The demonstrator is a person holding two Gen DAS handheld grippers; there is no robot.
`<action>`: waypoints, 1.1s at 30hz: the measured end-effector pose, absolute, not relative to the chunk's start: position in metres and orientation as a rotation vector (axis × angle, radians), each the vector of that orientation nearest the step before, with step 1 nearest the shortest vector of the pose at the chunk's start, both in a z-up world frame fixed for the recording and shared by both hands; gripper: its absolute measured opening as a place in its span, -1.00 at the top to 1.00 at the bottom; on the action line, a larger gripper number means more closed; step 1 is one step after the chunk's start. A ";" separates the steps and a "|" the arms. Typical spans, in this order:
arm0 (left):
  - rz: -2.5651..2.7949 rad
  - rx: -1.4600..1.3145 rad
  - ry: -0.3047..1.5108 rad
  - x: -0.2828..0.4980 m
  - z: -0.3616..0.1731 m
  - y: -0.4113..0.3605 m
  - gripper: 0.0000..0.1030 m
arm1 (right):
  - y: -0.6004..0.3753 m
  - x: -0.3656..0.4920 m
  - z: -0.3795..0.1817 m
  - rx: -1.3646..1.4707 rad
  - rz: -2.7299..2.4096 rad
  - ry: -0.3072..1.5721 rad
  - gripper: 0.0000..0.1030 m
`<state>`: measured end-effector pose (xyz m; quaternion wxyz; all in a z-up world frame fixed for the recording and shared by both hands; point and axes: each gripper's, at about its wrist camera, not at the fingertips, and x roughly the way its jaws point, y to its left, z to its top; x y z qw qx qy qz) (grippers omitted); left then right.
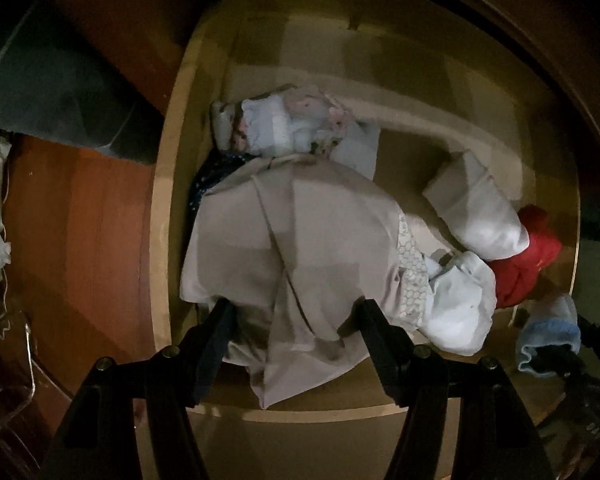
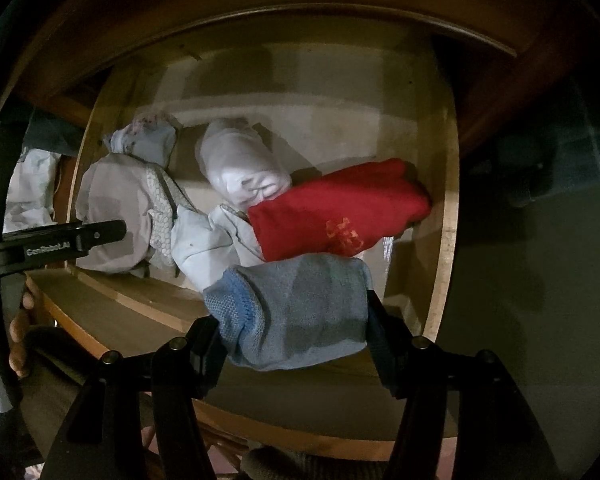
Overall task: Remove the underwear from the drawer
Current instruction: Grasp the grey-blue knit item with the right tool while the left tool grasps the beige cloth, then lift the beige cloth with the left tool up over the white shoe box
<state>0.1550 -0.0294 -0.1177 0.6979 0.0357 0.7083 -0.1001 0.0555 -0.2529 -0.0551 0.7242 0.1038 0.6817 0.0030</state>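
Note:
An open wooden drawer holds several folded pieces of underwear. My left gripper points down over a beige lace-trimmed garment. It is open, with the cloth lying between its fingers. From the right wrist view, one of its fingers shows from the side above the drawer's front left corner. My right gripper is shut on a rolled grey-blue garment, which hangs above the drawer's front edge.
Also in the drawer are a red garment, a white roll, a crumpled white piece and a pale blue floral piece. Dark grey cloth lies left of the drawer. A person's hand grips the left handle.

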 end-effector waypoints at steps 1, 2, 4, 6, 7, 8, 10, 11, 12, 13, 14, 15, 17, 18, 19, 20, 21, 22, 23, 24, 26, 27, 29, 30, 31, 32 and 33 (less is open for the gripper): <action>-0.223 0.084 1.574 0.155 -0.118 -0.030 -0.24 | -0.253 0.055 -0.054 0.230 0.005 1.503 -0.13; -0.222 0.105 1.570 0.154 -0.117 -0.031 -0.06 | -0.253 0.056 -0.054 0.231 0.007 1.503 -0.13; -0.227 0.125 1.564 0.153 -0.117 -0.034 0.14 | -0.252 0.056 -0.055 0.231 0.009 1.504 -0.13; -0.241 0.125 1.559 0.151 -0.115 -0.034 0.50 | -0.252 0.056 -0.055 0.227 0.006 1.501 -0.13; -0.249 0.120 1.558 0.151 -0.113 -0.034 0.57 | -0.252 0.056 -0.055 0.229 0.010 1.503 -0.13; -0.258 0.112 1.554 0.151 -0.111 -0.033 0.66 | -0.253 0.056 -0.054 0.229 0.006 1.499 -0.13; -0.265 0.094 1.540 0.149 -0.105 -0.031 0.70 | -0.253 0.055 -0.053 0.229 0.003 1.495 -0.13; -0.274 0.089 1.532 0.147 -0.102 -0.031 0.72 | -0.253 0.055 -0.053 0.231 0.005 1.496 -0.13; -0.278 0.084 1.522 0.146 -0.098 -0.030 0.72 | -0.253 0.055 -0.052 0.231 0.001 1.493 -0.13; -0.287 0.083 1.511 0.145 -0.094 -0.029 0.73 | -0.254 0.055 -0.052 0.230 -0.001 1.487 -0.13; -0.295 0.080 1.500 0.143 -0.090 -0.028 0.73 | -0.253 0.054 -0.051 0.231 0.003 1.487 -0.13; -0.306 0.075 1.488 0.141 -0.085 -0.027 0.73 | -0.253 0.054 -0.052 0.231 0.004 1.488 -0.13; -0.314 0.076 1.464 0.140 -0.075 -0.029 0.74 | -0.254 0.054 -0.051 0.233 -0.001 1.484 -0.13; -0.320 0.075 1.455 0.140 -0.071 -0.027 0.74 | -0.254 0.054 -0.051 0.235 0.003 1.484 -0.13; -0.327 0.075 1.441 0.139 -0.065 -0.027 0.74 | -0.254 0.054 -0.051 0.237 0.000 1.483 -0.13; -0.326 0.073 1.422 0.138 -0.058 -0.027 0.74 | -0.254 0.054 -0.051 0.237 -0.002 1.480 -0.13; -0.331 0.073 1.414 0.139 -0.054 -0.023 0.74 | -0.254 0.054 -0.051 0.237 -0.002 1.478 -0.13; -0.335 0.069 1.405 0.139 -0.050 -0.023 0.74 | -0.254 0.054 -0.051 0.238 -0.001 1.479 -0.13; -0.336 0.065 1.395 0.138 -0.046 -0.022 0.74 | -0.254 0.054 -0.051 0.236 -0.004 1.478 -0.13; -0.339 0.066 1.390 0.137 -0.042 -0.021 0.74 | -0.254 0.054 -0.050 0.234 -0.007 1.476 -0.13; -0.339 0.065 1.367 0.133 -0.033 -0.019 0.74 | -0.253 0.054 -0.050 0.234 -0.004 1.477 -0.13; -0.343 0.068 1.359 0.131 -0.028 -0.018 0.74 | -0.254 0.053 -0.051 0.235 -0.007 1.478 -0.13; -0.350 0.061 1.332 0.126 -0.017 -0.015 0.74 | -0.254 0.054 -0.051 0.234 -0.011 1.478 -0.13; -0.358 0.055 1.325 0.126 -0.013 -0.015 0.75 | -0.254 0.054 -0.051 0.234 -0.010 1.479 -0.13; -0.361 0.049 1.317 0.126 -0.009 -0.015 0.75 | -0.254 0.054 -0.051 0.234 -0.008 1.480 -0.13; -0.365 0.045 1.306 0.125 -0.004 -0.015 0.75 | -0.254 0.054 -0.051 0.233 -0.012 1.479 -0.13; -0.369 0.046 1.300 0.124 -0.001 -0.015 0.75 | -0.253 0.054 -0.051 0.231 -0.014 1.478 -0.13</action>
